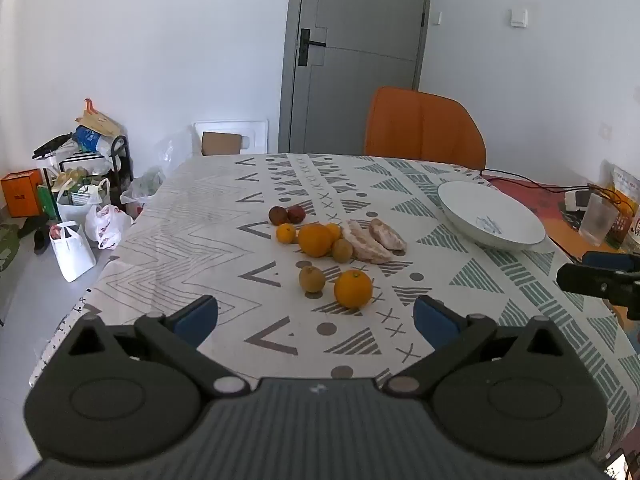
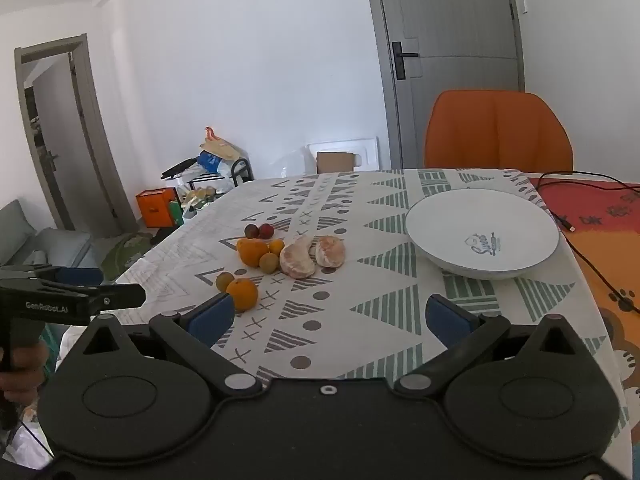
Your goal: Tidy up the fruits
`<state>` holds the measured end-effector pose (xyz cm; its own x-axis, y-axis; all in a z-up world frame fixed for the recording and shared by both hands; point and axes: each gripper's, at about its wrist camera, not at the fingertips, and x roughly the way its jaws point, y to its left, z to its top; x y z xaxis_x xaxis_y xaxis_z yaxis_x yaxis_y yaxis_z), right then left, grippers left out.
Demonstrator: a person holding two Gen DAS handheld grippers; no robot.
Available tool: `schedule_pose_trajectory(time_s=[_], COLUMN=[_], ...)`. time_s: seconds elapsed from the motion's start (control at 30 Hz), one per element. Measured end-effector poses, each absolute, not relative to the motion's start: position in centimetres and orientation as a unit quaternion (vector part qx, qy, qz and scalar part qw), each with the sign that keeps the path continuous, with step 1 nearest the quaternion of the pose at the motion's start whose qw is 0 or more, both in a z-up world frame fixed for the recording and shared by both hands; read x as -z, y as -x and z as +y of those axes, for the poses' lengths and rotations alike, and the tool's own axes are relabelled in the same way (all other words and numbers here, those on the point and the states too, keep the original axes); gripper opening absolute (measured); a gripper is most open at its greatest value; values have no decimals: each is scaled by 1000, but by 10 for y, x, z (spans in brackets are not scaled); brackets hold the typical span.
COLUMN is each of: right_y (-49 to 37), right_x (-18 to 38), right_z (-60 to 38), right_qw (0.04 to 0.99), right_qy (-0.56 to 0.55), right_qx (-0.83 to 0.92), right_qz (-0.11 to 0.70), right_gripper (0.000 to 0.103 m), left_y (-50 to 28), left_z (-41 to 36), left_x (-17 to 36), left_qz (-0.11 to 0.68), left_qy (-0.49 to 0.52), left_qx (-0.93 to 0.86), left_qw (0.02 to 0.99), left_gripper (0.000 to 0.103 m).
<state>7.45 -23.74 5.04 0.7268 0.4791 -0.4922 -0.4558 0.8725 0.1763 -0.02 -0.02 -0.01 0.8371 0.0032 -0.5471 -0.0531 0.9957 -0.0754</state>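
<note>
Fruit lies in a loose cluster mid-table: a near orange beside a brown kiwi, a bigger orange, small tangerines, a second kiwi, two dark red fruits and two peeled pomelo pieces. A white bowl stands empty at the right. My left gripper is open, short of the near orange. My right gripper is open over bare cloth, with nothing between its fingers.
The table wears a patterned cloth. An orange chair stands at the far side. A black cable trails over the red mat at right. A glass and packets sit at the right edge. Bags crowd the floor at left.
</note>
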Motion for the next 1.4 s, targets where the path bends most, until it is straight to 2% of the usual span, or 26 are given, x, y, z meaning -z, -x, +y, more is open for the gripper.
schedule_pose_trajectory(time_s=[1.4], right_y=[-74], right_x=[-48], right_z=[-229], right_qw=[925], right_qy=[-8], right_qx=[-257], right_qz=[280], right_gripper=[103], left_y=[-2], left_z=[1], left_x=[2], left_qz=[288], left_qy=[52], left_qx=[-13], left_qw=[956], left_gripper=[103])
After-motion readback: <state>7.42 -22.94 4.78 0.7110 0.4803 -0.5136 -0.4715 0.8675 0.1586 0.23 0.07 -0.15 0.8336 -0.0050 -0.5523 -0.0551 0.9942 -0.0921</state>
